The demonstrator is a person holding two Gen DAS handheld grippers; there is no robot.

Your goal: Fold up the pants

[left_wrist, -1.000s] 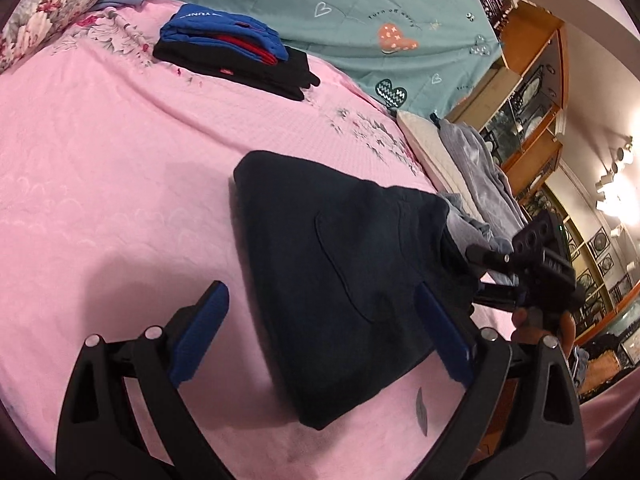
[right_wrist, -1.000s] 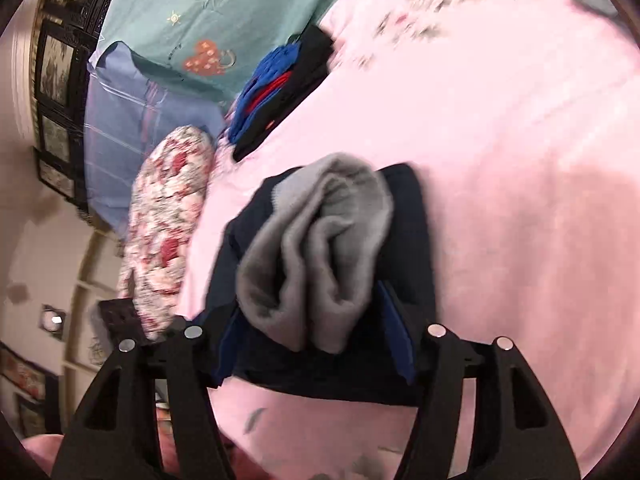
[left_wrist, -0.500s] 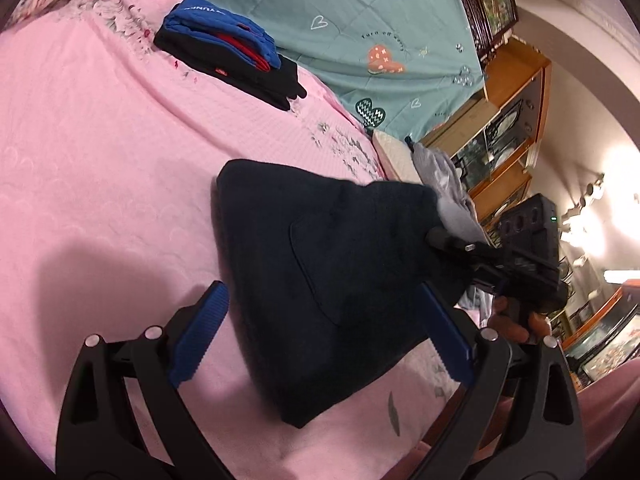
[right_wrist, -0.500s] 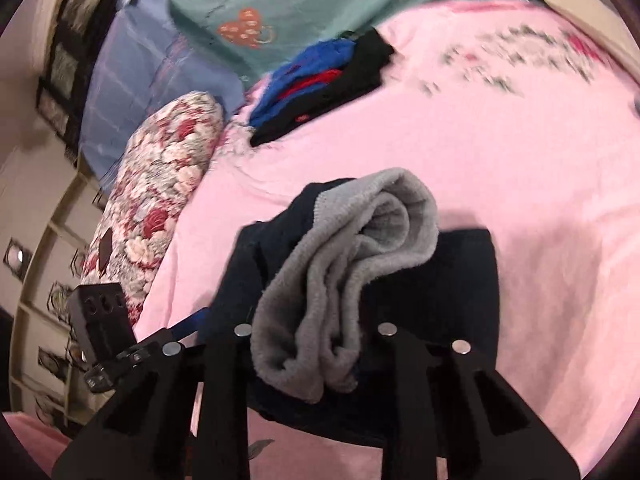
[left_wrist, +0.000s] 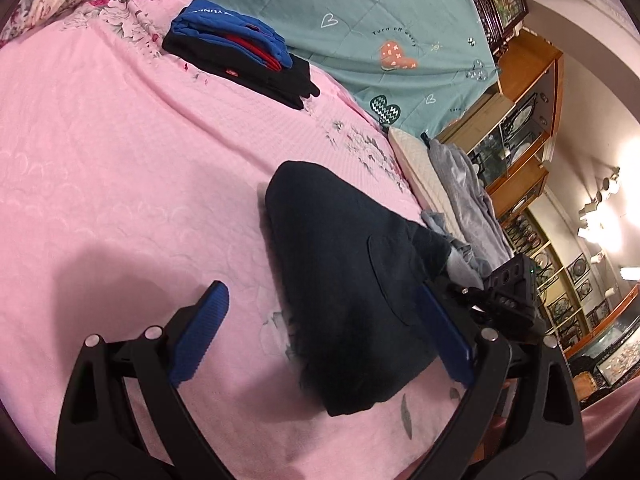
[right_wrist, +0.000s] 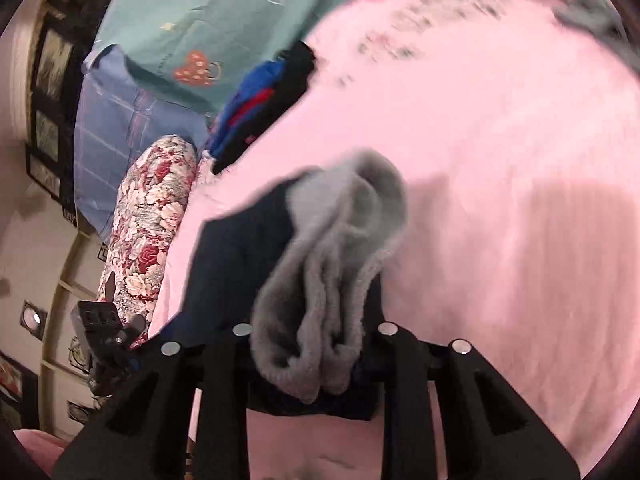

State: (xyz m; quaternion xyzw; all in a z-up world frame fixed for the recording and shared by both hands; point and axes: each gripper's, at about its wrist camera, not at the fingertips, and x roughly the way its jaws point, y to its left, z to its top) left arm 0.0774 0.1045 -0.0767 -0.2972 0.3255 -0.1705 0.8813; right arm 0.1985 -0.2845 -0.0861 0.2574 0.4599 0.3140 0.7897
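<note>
Dark navy pants (left_wrist: 344, 264) lie folded into a thick bundle on the pink bed sheet (left_wrist: 120, 160). My left gripper (left_wrist: 320, 300) is open. Its left pad (left_wrist: 204, 320) hangs over bare sheet and its right pad (left_wrist: 444, 328) sits at the bundle's right edge. At that edge my right gripper (left_wrist: 472, 288) pinches the cloth. In the right wrist view the right gripper (right_wrist: 312, 344) is shut on the pants (right_wrist: 236, 256), and their grey fleece lining (right_wrist: 332, 264) bulges up between the fingers and hides the pads. The other gripper's body (right_wrist: 104, 332) shows at the far left.
A stack of folded blue, red and black clothes (left_wrist: 240, 56) lies at the far side of the bed, below a teal quilt (left_wrist: 360, 20). A floral pillow (right_wrist: 148, 216) sits by the bed's end. Grey clothes (left_wrist: 464, 188) are heaped at the right edge, in front of wooden cabinets (left_wrist: 520, 120).
The right jaws, wide around the grey-lined edge a second ago, have closed on it. The bundle has shifted right in the left wrist view, its right edge pulled up.
</note>
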